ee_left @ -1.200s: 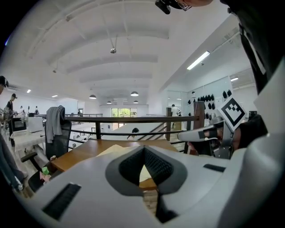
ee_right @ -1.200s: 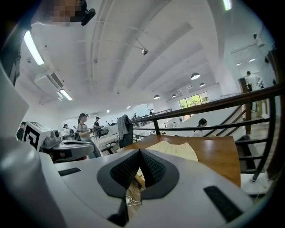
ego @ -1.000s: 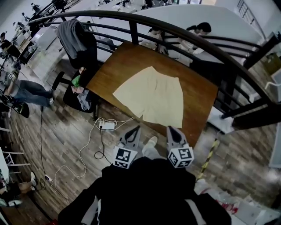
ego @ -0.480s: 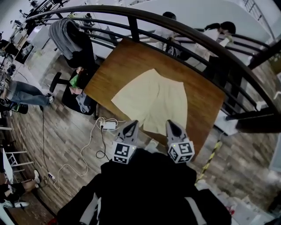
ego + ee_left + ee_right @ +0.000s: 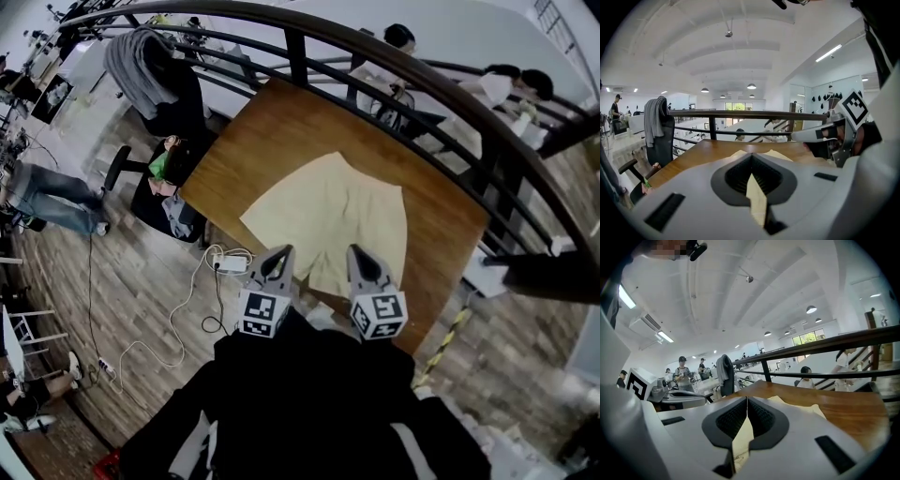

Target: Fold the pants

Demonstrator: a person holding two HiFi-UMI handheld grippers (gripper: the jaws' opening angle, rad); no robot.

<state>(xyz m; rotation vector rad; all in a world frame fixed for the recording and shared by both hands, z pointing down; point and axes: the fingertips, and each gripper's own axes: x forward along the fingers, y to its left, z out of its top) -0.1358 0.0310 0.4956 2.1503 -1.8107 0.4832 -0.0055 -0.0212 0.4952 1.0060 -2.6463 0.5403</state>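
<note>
Pale yellow pants lie spread flat on a brown wooden table, waistband at the far end and leg hems toward me. My left gripper and right gripper hover side by side over the near hems, both shut with nothing between their fingers. In the left gripper view the shut left gripper points along the table at the pants, with the right gripper beside it. The right gripper view shows the shut right gripper above the pants.
A dark metal railing curves round the table's far side, with people seated beyond it. A chair draped with a grey jacket stands left of the table. A power strip and cables lie on the wood floor at the table's near left corner.
Both grippers have moved forward from short of the table to over the near hems of the pants. Their jaws have stayed shut. The pants have not moved.
</note>
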